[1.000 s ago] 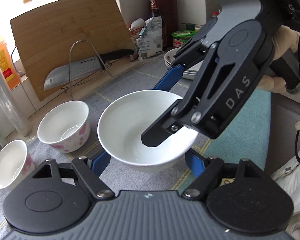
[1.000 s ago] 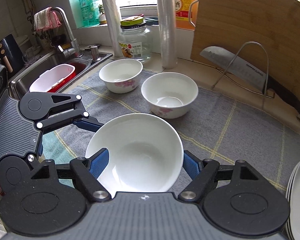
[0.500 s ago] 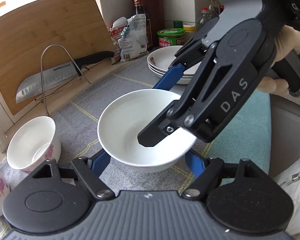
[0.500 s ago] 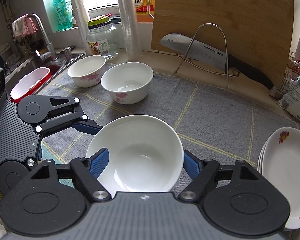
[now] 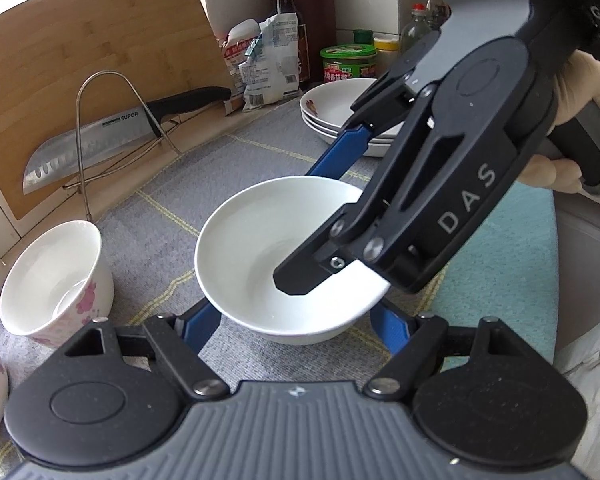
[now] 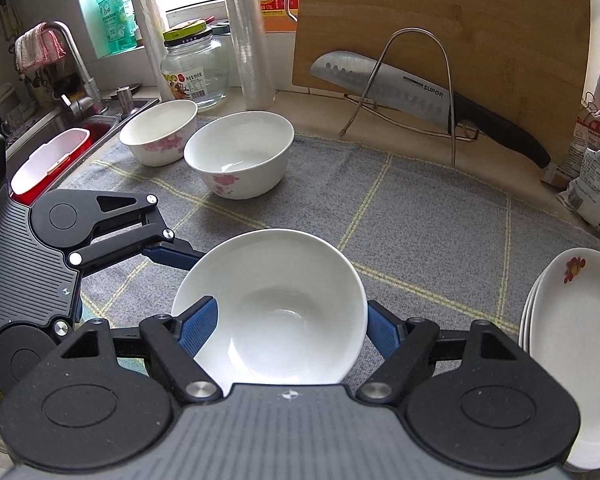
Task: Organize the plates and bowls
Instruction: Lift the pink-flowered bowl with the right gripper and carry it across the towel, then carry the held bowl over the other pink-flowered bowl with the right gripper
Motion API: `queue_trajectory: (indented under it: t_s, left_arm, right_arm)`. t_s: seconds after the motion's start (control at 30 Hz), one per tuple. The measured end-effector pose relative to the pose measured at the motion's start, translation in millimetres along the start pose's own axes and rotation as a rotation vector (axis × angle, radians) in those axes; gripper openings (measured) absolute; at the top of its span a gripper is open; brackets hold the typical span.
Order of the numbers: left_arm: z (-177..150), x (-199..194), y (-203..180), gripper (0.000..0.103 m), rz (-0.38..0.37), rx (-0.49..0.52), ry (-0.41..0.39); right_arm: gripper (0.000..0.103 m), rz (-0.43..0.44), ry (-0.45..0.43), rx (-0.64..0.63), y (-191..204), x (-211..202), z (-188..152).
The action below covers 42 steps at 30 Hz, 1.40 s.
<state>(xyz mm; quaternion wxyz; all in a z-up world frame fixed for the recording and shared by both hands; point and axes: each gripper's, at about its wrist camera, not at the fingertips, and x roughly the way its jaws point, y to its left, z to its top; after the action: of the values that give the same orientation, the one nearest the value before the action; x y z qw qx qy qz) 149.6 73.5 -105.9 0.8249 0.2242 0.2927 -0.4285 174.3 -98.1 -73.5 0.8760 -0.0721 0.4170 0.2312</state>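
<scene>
Plain white bowl (image 6: 274,308) sits btwn both pairs of fingers, over grey mat (image 6: 420,216). Right gripper (image 6: 288,326): blue pads clamped on bowl's L and R rim, bowl right up against gripper body. Left gripper (image 5: 296,320): blue pads pressed on bowl's lower sides, grasping it too. Can't tell if bowl base touches the mat. Two floral bowls (image 6: 240,156) upright at mat's far left. Plate stack (image 6: 572,344) at right edge, apart from bowl.
</scene>
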Motion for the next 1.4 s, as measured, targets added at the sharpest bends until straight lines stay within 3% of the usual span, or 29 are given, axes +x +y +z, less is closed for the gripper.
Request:
queue_trajectory:
  t_s: [0.17, 0.23, 0.3, 0.6, 0.77, 1.03, 1.4]
  left_arm:
    - [-2, 3, 0, 0.082, -0.003, -0.004, 0.003]
    - [-2, 2, 0, 0.093, 0.011, 0.000, -0.012]
    - [-3, -2, 2, 0.098, 0.015, -0.015, -0.024]
    - [-19, -22, 8, 0.098, 0.073, -0.117, -0.011]
    - [-30, -37, 16, 0.098, 0.136, -0.221, -0.018]
    - [-48, -58, 33, 0.099, 0.268, -0.377, -0.060]
    - [-67, -75, 61, 0.102, 0.352, -0.383, -0.104]
  right_arm:
    - [0.088, 0.009, 0.003, 0.015, -2, 4, -1]
    - [0.103, 0.006, -0.013, 0.018, -1, 3, -3]
    - [0.103, 0.006, -0.031, 0.021, -1, 0, -3]
    - [0.103, -0.051, -0.046, 0.023, 3, -9, -4]
    - [0.103, -0.097, -0.036, -0.012, 16, -7, -2]
    - [0.103, -0.093, -0.040, -0.040, 39, 0, 10]
    - [0.103, -0.107, -0.021, -0.087, 69, 20, 33]
